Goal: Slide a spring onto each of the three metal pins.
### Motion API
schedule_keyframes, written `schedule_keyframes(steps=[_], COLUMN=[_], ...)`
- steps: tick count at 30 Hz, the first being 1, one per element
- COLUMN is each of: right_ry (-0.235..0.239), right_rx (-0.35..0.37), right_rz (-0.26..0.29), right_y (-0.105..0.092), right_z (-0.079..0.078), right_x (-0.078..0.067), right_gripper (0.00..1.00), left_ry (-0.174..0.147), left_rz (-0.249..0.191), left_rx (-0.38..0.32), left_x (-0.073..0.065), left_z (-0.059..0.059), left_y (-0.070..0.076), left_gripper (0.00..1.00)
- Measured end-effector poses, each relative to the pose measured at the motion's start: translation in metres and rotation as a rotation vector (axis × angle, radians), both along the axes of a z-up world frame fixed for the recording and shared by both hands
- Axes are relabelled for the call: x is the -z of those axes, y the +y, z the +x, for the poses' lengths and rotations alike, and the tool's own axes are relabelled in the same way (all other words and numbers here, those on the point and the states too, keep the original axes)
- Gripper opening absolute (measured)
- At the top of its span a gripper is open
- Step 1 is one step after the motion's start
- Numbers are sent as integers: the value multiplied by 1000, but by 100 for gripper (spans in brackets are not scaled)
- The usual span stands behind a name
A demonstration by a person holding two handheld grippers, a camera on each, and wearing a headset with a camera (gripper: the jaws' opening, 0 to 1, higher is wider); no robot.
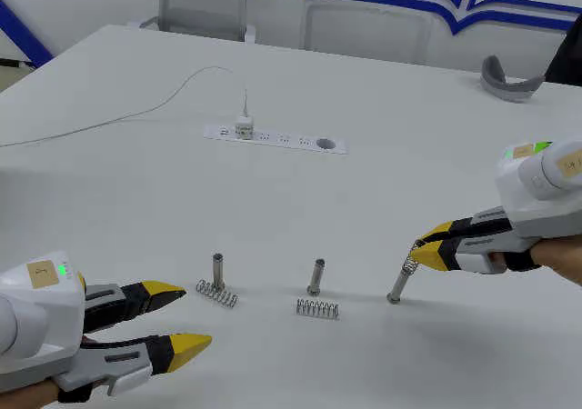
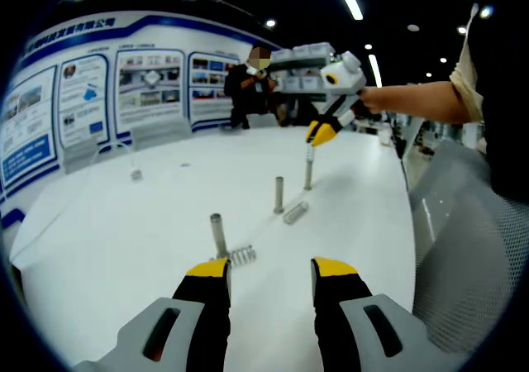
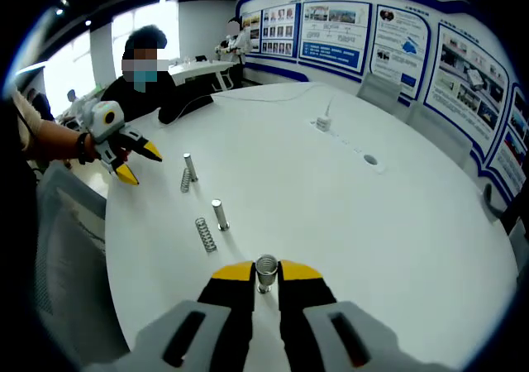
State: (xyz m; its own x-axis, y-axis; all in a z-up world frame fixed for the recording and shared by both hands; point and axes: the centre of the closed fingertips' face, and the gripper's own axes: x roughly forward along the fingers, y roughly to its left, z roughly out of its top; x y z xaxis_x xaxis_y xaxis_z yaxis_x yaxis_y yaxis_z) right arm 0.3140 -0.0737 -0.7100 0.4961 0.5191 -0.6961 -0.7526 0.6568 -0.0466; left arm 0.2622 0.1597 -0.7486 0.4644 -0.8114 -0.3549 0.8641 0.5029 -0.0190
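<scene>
Left gripper (image 1: 195, 315): jaws spread, holding nothing, low over the table (image 1: 118, 200) near its front edge.
Left pin (image 1: 218, 270): upright; left spring (image 1: 216, 293) lies at its foot.
Middle pin (image 1: 316, 276): upright; middle spring (image 1: 317, 308) lies flat just in front.
Right pin (image 1: 398, 284): leaning; held spring (image 1: 410, 265) at its top end.
Right gripper (image 1: 420, 248): pinching the held spring.
Open room: bare table from the pins back to the power strip (image 1: 275, 139).
Right gripper view: the spring's round coil end sits between the jaws; the head view shows it side-on.

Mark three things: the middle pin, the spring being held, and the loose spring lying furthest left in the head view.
middle pin (image 1: 316, 276): head view, mid-shaft.
held spring (image 3: 266, 267): right gripper view, top coil between the jaws.
left loose spring (image 1: 216, 293): head view, middle coils.
</scene>
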Motion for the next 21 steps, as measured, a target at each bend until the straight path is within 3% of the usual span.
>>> schedule_keyframes(steps=[21], right_ry=[28], right_rx=[11], right_rz=[-3], right_y=[2], right_z=[1], right_x=[24], right_gripper=[12], left_ry=[3], left_rz=[6], left_rx=[10], left_x=[1], left_z=[0], left_y=[-2], left_gripper=[39])
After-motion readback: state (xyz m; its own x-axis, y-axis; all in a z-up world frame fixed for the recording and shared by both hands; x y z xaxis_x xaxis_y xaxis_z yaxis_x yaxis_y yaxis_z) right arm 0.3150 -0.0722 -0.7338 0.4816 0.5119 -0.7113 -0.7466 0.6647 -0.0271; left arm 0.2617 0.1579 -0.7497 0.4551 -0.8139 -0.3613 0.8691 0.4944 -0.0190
